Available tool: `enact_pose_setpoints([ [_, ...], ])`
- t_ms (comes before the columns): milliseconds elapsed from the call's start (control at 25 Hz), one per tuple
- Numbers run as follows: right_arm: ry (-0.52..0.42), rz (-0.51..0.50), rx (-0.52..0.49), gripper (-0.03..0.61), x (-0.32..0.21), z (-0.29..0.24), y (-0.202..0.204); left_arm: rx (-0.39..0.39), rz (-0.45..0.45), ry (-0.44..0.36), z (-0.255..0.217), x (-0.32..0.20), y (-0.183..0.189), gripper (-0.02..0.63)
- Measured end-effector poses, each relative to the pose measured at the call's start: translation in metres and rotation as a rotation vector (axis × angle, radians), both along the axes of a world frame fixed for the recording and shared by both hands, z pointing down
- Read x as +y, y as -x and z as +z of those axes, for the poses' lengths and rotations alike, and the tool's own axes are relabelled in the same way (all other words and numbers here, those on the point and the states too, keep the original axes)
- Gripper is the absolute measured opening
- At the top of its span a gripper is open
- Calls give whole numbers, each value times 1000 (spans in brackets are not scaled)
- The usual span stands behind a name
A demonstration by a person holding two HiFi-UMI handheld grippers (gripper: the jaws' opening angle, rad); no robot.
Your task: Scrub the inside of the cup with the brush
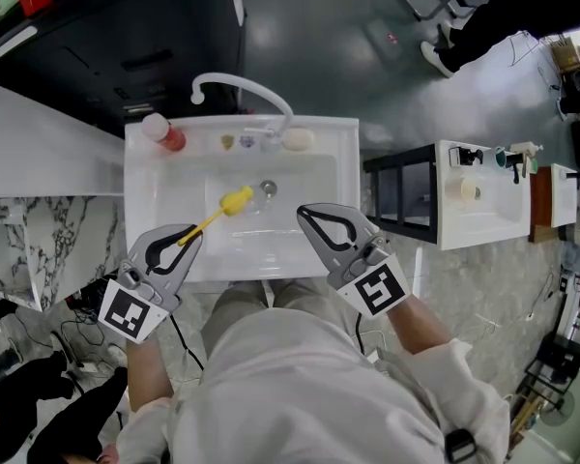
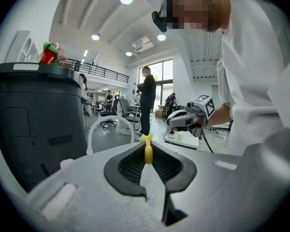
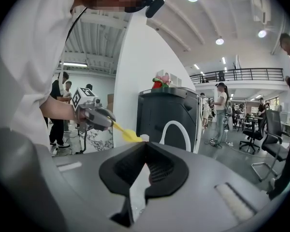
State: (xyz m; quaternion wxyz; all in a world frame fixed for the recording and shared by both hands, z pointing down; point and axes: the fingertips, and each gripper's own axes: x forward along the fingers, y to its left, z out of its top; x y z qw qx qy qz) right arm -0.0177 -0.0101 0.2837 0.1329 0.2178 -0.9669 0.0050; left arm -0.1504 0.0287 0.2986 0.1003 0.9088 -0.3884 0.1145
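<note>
The brush (image 1: 234, 202) is clamped by its thin yellow handle in the left tongs (image 1: 191, 232). Its head reaches ahead of their tips, over the basin of the white sink (image 1: 338, 162). The cup I cannot make out for certain: a faint clear shape (image 1: 258, 201) just past the brush head, beside the drain (image 1: 268, 188), may be it. It lies between the two tongs and a little ahead of both.

The right tongs (image 1: 305, 211) are pressed fully together on nothing and hang over the sink's near side, well apart from the brush.

By my reading the scrubbing has not begun: the tool is in hand but the cup is not. The next move calls for the right tongs to spread, take the cup by its wall and steady it with the mouth toward the bristles.

Beyond both tongs, on the sink's far ledge, stand a white-capped bottle (image 1: 164, 133) and a few small pieces. The white faucet (image 1: 234, 85) arches above them and could crowd a raised cup.
</note>
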Motion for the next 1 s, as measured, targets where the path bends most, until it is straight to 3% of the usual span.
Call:
enact_pose_setpoints([
  [1000,-8,-43,64,2,10,4,1,3,-3,-9,-4,3,-1,41],
])
